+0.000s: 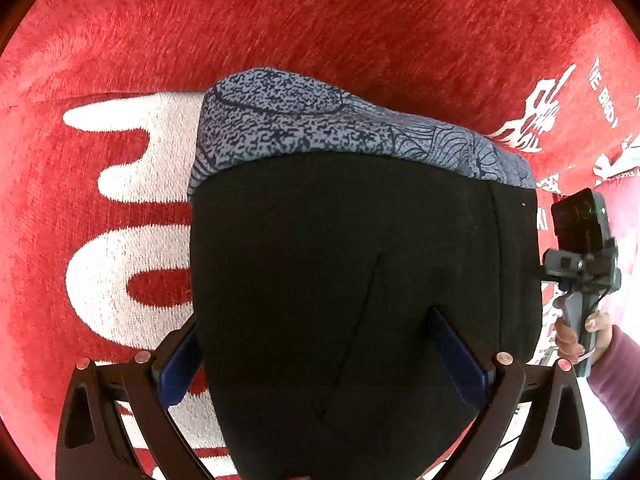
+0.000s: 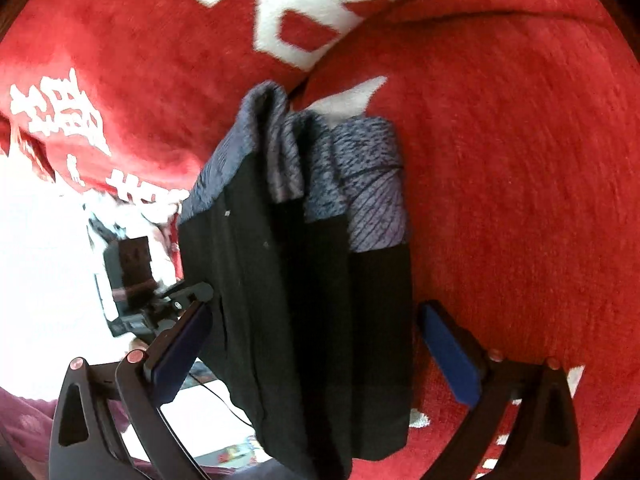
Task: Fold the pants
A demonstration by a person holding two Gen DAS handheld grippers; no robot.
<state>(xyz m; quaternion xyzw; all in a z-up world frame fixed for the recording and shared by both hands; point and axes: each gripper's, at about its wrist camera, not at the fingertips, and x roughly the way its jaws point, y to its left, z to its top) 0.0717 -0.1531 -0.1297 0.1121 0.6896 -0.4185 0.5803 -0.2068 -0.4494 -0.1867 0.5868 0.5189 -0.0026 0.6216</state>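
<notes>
Under everything I see a red plush blanket (image 1: 360,20) with a brushed nap, woven with big white block letters (image 1: 132,152) on the left of my left wrist view and smaller white characters (image 1: 532,116) toward its right edge. In my right wrist view the same red cloth bulges into a soft fold (image 2: 460,16) along the top right, with more white characters (image 2: 60,116) at the left. Beyond the cloth's left edge there, everything is washed out white.

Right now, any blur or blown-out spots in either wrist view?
Left wrist: sharp; pants read as flat black with little detail, fisheye bends the blanket. Right wrist: softer, motion-smeared on the pants' grey cuffs; lower left is blown out white.
</notes>
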